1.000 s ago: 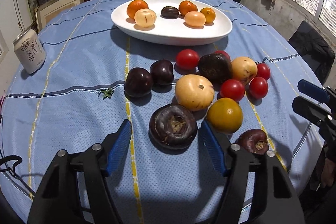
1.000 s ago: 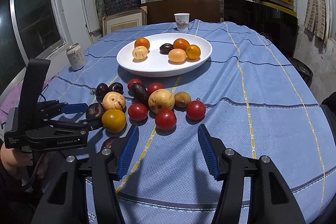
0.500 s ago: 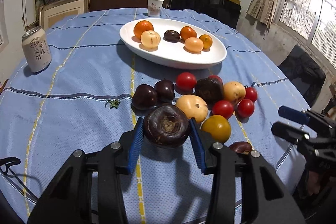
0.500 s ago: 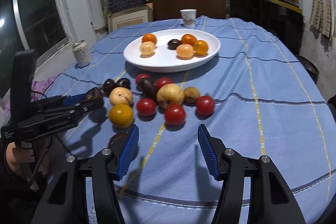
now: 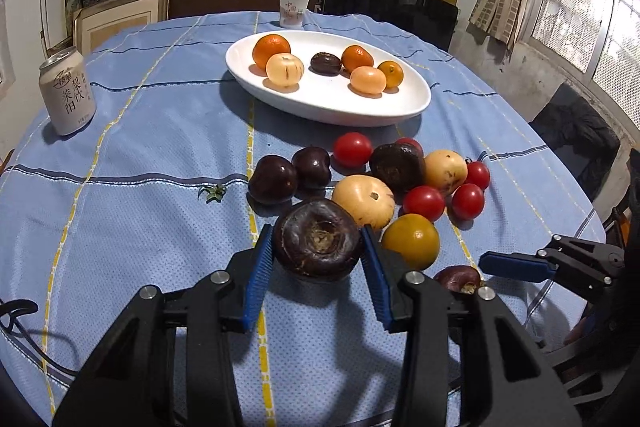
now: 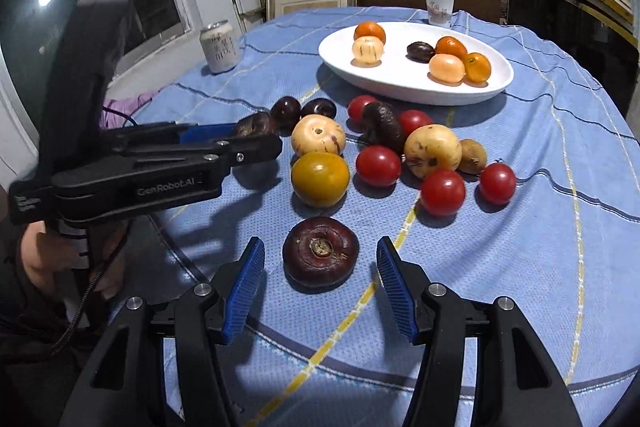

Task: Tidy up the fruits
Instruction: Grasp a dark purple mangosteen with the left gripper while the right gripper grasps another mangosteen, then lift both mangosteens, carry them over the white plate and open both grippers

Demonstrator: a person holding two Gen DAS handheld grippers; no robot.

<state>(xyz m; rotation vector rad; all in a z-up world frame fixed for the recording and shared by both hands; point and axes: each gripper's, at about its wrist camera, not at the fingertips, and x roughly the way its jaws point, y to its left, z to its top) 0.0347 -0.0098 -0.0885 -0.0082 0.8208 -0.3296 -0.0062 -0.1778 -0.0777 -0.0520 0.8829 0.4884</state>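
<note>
Jaws, left gripper: clenched on a dark wrinkled fruit, blue pads pressed to both its sides, held above the cloth at the near edge of the loose pile.
Jaws, right gripper: released, pads clear of a second dark fruit lying between them on the cloth, well apart from it on either side.
Plate: white oval, far centre of the surface; six fruits on it, namely two oranges, one small orange, two pale round ones, one dark one.
Loose pile on the cloth: five red tomatoes, two pale yellow fruits, one amber tomato, two dark glossy plums, one dark wrinkled fruit, one small brownish one.
Can: one, far left.
Paper cup: one, beyond the plate.
Surface: round, under a blue checked cloth.
</note>
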